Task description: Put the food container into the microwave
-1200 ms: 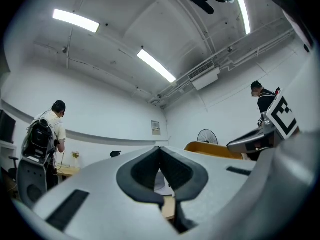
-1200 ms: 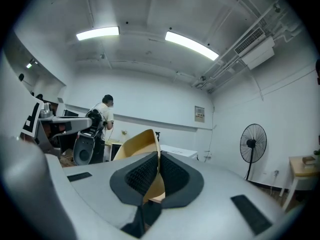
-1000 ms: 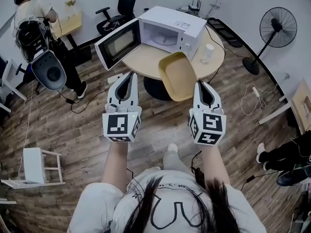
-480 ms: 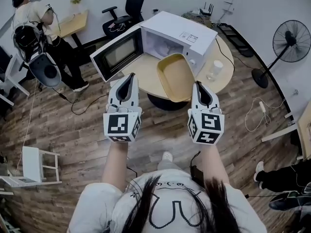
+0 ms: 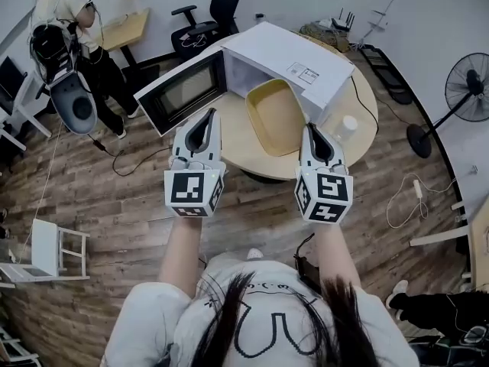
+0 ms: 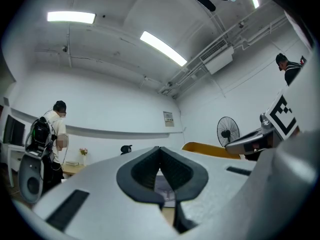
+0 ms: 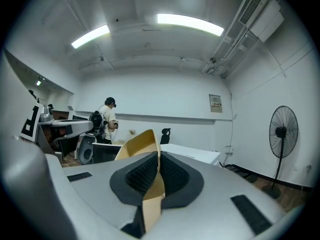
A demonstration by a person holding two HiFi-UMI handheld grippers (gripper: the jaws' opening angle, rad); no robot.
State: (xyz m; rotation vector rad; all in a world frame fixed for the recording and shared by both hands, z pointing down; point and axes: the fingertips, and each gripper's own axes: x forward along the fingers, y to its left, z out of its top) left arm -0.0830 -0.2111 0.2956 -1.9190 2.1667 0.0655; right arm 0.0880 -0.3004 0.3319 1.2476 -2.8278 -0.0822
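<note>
A tan food container (image 5: 276, 116) hangs tilted in the air over the round table (image 5: 237, 132), just in front of the white microwave (image 5: 284, 57). My right gripper (image 5: 312, 136) is shut on its near rim; in the right gripper view the container's rim (image 7: 139, 146) rises between the pads. The microwave door (image 5: 181, 91) stands swung open to the left, and the cavity faces me. My left gripper (image 5: 204, 125) is shut on nothing, level with the right one and near the door. In the left gripper view the container (image 6: 207, 149) shows at the right.
A white cup (image 5: 344, 128) stands on the table right of the microwave. A fan (image 5: 470, 79) is at far right, an office chair (image 5: 216, 10) behind the table. A person with a backpack (image 5: 65, 40) stands at the far left. Cables run over the wooden floor.
The table and microwave have come closer under both grippers. The container has moved up toward the microwave's open front. Both grippers stay shut.
</note>
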